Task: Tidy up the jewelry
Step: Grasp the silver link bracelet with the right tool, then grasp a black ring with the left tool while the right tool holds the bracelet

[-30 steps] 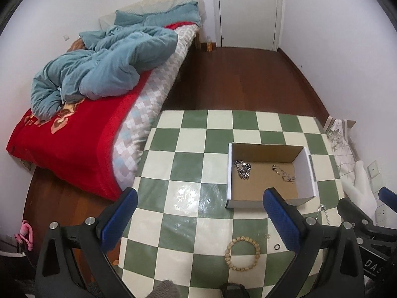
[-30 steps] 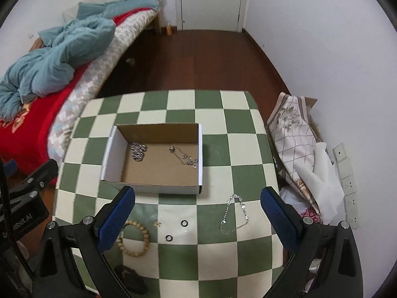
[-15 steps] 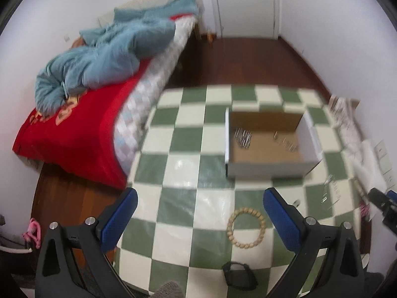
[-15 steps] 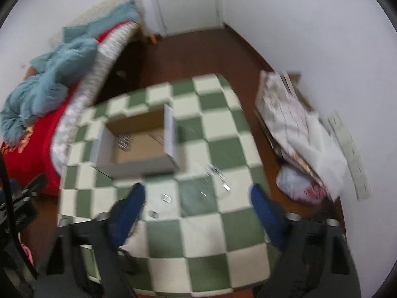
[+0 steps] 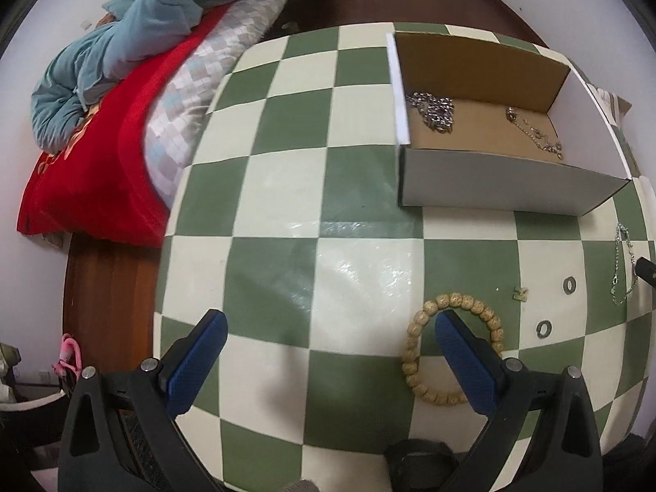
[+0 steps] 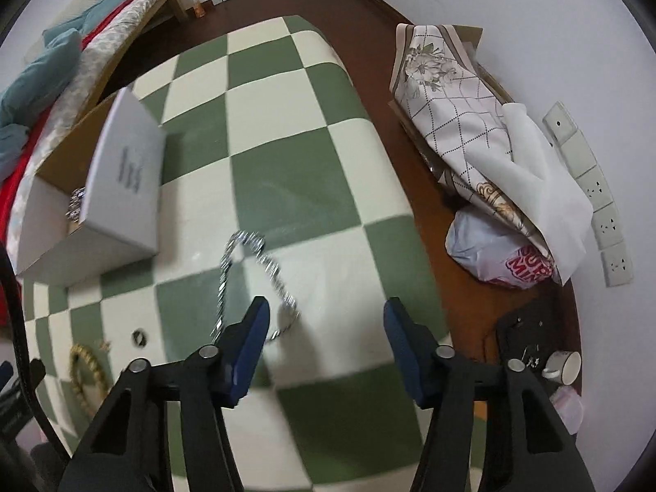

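An open cardboard box [image 5: 508, 194] stands on the green and cream checkered table [image 5: 287, 254]; it holds a chunky silver chain [image 5: 434, 112] and a thin chain [image 5: 537, 135]. My left gripper [image 5: 328, 352] is open and empty, low over the table; its right finger overlaps a wooden bead bracelet [image 5: 414, 344]. Two small rings [image 5: 544, 329] and a silver bracelet [image 5: 623, 262] lie to the right. My right gripper [image 6: 326, 328] is open and empty, just above the silver bracelet [image 6: 254, 270], whose near end lies by the left finger. The box [image 6: 123, 188] stands to the left.
A bed with a red cover and blue quilt [image 5: 123, 61] lies left of the table. On the floor to the right lie a patterned cloth bundle [image 6: 463, 115], a plastic bag [image 6: 496, 250] and a cup [image 6: 566, 365]. The table edge [image 6: 402, 188] runs close on the right.
Both grippers have dropped much closer to the table. The left has moved toward the bead bracelet. The right has swung right and come down over the silver bracelet.
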Demonstrator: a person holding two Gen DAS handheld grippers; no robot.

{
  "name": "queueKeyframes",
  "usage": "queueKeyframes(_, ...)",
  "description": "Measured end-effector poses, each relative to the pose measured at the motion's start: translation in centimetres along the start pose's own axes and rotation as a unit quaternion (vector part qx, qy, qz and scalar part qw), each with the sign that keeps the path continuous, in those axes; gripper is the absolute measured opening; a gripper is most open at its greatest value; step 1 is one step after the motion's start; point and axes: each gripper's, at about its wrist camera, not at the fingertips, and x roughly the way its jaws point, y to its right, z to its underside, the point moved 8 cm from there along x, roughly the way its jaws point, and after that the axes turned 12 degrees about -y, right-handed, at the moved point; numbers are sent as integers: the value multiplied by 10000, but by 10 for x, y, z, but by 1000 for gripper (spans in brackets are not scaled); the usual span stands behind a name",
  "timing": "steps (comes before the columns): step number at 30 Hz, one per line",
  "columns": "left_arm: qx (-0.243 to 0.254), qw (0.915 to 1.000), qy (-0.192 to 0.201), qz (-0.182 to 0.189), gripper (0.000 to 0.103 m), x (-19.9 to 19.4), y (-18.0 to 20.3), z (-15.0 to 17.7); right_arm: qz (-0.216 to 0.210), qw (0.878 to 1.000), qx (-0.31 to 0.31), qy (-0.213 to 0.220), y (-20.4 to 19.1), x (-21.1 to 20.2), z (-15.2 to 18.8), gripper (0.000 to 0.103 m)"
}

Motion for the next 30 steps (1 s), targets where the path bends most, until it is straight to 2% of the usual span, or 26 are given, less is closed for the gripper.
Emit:
queueKeyframes(1, 29, 10000, -3, -4, 103, 0, 3, -2, -21, 10000, -23, -16, -2, 3, -3, 53)
queueKeyframes(3, 80, 10000, 1, 0, 103, 0, 7, -5, 0, 9998, -203, 81, -9, 5, -5, 43)
queueKeyframes(4, 107, 9999, 3, 33, 103, -1, 10, -7, 124, 9992, -365, 114, -14, 8, -5, 41)
queueKeyframes(5, 133, 9999, 4, 54, 103, -2, 13, -8, 255, 9982, -520, 168, -19, 10, -5, 34)
queueKeyframes(6, 196, 9998, 19, 90, 103, -4, 19, -9, 345, 9968, -673, 243, -25, 11, -4, 17)
queueKeyframes(7, 261, 9996, 31, 121, 103, -5, 24, -10, 368, 9957, -808, 271, -30, 12, -3, 6)
queueKeyframes(8, 353, 9993, 42, 152, 103, -7, 31, -10, 511, 9941, -912, 297, -33, 14, -2, 4)
queueKeyframes(12, 756, 9964, 75, 375, 103, -16, 58, -3, 389, 9960, -778, 223, -21, 17, 3, 0)
queueKeyframes(15, 1302, 9897, 104, 586, 102, -22, 93, 11, 208, 9976, -655, 97, -9, 18, 13, 0)
queueKeyframes(18, 1641, 9843, -24, 656, 88, -17, 121, 23, 112, 9978, -646, 39, 0, 19, 24, 0)
queueKeyframes(22, 1792, 9816, -184, 637, 74, -5, 142, 30, -4, 9985, -543, -20, 8, 17, 36, 0)
queueKeyframes(30, 1823, 9813, -194, 582, 73, 1, 155, 31, -90, 9991, -404, -43, 7, 9, 54, 0)
